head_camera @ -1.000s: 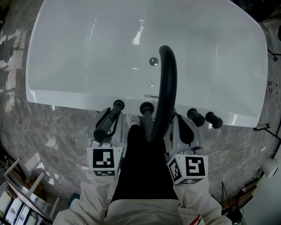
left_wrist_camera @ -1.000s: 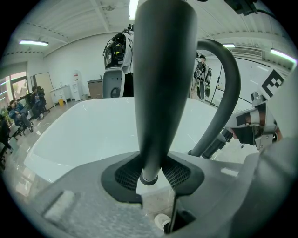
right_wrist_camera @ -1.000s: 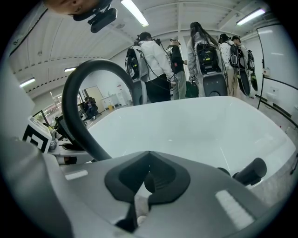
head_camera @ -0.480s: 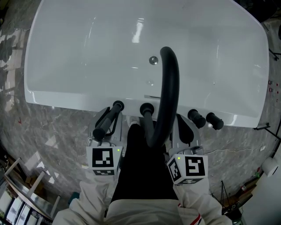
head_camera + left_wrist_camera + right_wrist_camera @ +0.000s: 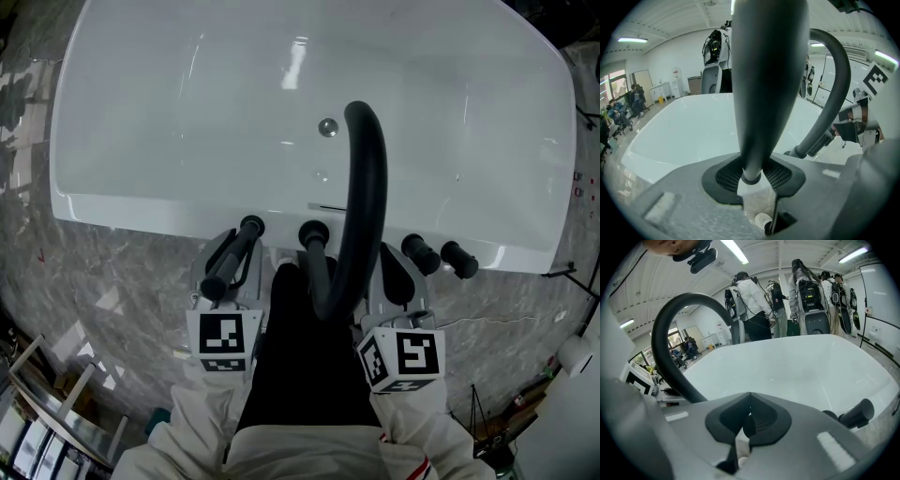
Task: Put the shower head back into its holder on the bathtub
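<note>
The shower head (image 5: 230, 255) is a dark grey tapered wand. Its far end lies at the near rim of the white bathtub (image 5: 141, 211), and it slants back toward me. My left gripper (image 5: 225, 279) is shut on it. In the left gripper view the shower head (image 5: 764, 84) rises thick from the notched pads of the left gripper (image 5: 752, 176), which clasp its narrow end. My right gripper (image 5: 394, 281) hovers just before the rim, right of the black arched spout (image 5: 361, 187). Seen from its own camera, the right gripper (image 5: 746, 420) has its pads together with nothing between them. Which fitting is the holder I cannot tell.
A black knob (image 5: 313, 231) and two black handles (image 5: 419, 251) (image 5: 457, 258) stand on the near rim. The drain (image 5: 327, 129) is in the tub floor. Grey marble floor (image 5: 112, 291) surrounds the tub, with a rack (image 5: 47, 412) at lower left. Several people (image 5: 750, 301) stand beyond the tub.
</note>
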### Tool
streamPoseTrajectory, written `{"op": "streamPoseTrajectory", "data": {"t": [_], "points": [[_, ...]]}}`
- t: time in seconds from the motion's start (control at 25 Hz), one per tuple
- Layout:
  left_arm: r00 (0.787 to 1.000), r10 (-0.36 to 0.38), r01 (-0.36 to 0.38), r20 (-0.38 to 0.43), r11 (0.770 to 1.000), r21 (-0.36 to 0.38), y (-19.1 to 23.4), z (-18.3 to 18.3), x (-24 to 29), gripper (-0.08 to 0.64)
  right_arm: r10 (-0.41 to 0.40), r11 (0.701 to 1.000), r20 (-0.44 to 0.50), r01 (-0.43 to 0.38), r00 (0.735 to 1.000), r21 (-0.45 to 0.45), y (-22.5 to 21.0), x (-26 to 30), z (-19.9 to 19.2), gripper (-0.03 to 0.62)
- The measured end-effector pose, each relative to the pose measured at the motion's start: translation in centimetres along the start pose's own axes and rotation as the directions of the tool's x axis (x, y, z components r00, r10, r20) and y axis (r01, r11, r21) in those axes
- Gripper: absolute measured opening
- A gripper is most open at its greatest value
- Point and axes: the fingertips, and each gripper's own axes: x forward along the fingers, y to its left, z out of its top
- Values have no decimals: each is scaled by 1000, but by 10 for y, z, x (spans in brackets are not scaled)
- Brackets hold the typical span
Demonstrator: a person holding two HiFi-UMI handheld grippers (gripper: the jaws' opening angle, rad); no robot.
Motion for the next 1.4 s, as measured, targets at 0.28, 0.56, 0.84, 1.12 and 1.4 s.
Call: {"op": "streamPoseTrajectory", "data": {"t": [0.28,0.56,0.84,1.12,1.4], "points": [[1000,2,-2,-2,1000,9,-1,-4,3,141,5,1000,4,-5,1000,29,-1,2,0,6],[1000,4,-4,10,1000,-3,-2,-4,9,141,8,999,-9,-8,1000,45,-3,4,-6,6],[999,22,-22,38,1000,-7,-1,0,10,143,8,999,-14,-7,1000,50,-6,6,-6,6],[998,45,-45,31,999,-25,-1,-4,14,144,15,998,-15,-14,1000,58,-12,5,-8,6],[995,95,-95,1,995,12,0,-5,16,144,25,998,-8,-24,1000,52,-19,0,-6,6]]}}
